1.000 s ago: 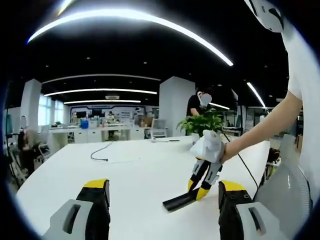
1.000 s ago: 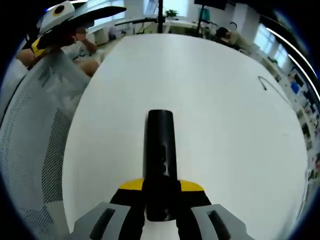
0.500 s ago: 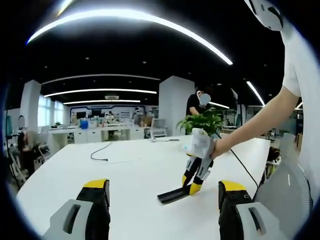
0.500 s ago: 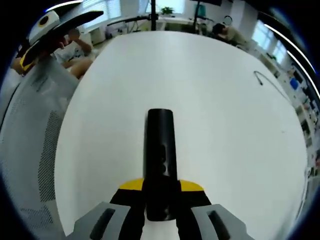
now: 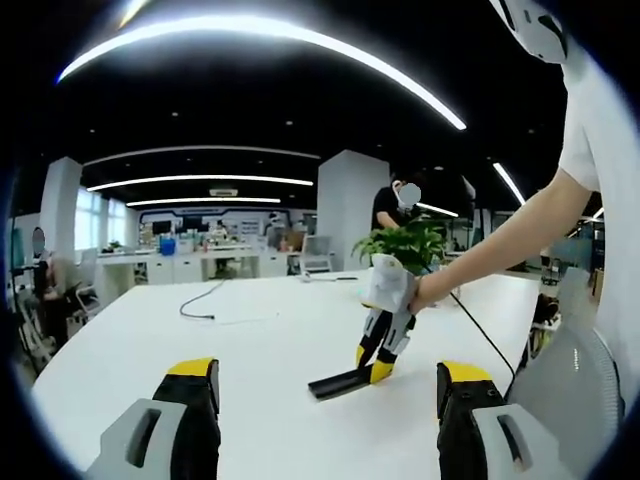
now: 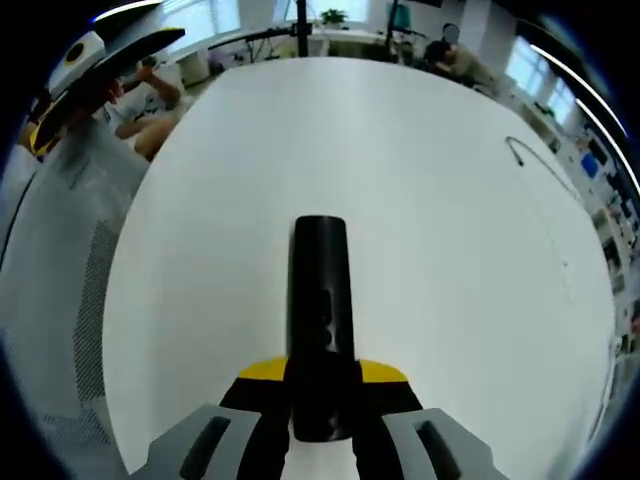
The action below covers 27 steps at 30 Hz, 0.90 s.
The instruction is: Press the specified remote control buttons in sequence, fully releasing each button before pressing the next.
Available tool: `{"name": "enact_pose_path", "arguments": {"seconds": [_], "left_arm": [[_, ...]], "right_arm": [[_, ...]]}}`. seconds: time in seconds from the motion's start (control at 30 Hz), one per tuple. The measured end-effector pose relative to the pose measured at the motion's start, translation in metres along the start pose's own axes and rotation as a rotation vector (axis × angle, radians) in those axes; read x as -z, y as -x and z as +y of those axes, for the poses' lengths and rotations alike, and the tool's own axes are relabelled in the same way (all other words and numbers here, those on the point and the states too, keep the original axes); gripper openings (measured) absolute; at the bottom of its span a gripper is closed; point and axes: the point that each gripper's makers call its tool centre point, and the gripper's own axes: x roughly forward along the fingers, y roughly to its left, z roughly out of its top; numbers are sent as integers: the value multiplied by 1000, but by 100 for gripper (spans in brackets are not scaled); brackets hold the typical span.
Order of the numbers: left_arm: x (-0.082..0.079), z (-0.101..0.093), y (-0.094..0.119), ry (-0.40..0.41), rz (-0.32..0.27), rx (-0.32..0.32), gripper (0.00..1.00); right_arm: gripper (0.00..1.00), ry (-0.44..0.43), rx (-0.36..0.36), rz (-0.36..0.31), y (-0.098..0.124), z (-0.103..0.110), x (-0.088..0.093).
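1. Fingers of the right gripper [image 6: 320,400] are closed on the rear end of the black remote control [image 6: 321,320]; in the right gripper view the yellow-tipped jaws press its two long sides at 6 o'clock.
2. Remote runs straight forward from between those jaws toward 12 o'clock, ending near the middle of the view. A short row of small buttons shows on its upper face, just ahead of the jaw tips.
3. White table [image 6: 420,200] lies under the remote and spreads toward 12 and 3 o'clock. A thin dark cable [image 6: 525,160] lies on it at about 2 o'clock, well apart from the remote.
4. Left gripper [image 5: 325,400]: fingers stand wide apart with nothing between them, rising at 7 and 5 o'clock in the left gripper view.
5. In that view the remote [image 5: 340,381] sits slightly right of centre, between and beyond the two open fingers, apart from both. It slopes, its free end low over the table; whether it touches the surface cannot be told.
6. Right gripper [image 5: 378,355] grips the remote's raised end, held by a person's hand [image 5: 420,292] coming in from 3 o'clock.
7. Potted plant [image 5: 405,245] stands on the table behind the hand.
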Motion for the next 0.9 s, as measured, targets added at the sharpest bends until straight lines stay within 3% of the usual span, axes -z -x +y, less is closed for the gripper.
{"name": "enact_pose_path", "arguments": {"seconds": [0.9], "left_arm": [[2, 5, 1, 3, 8, -20, 93]], "right_arm": [[21, -41, 15, -27, 1, -35, -4]]}}
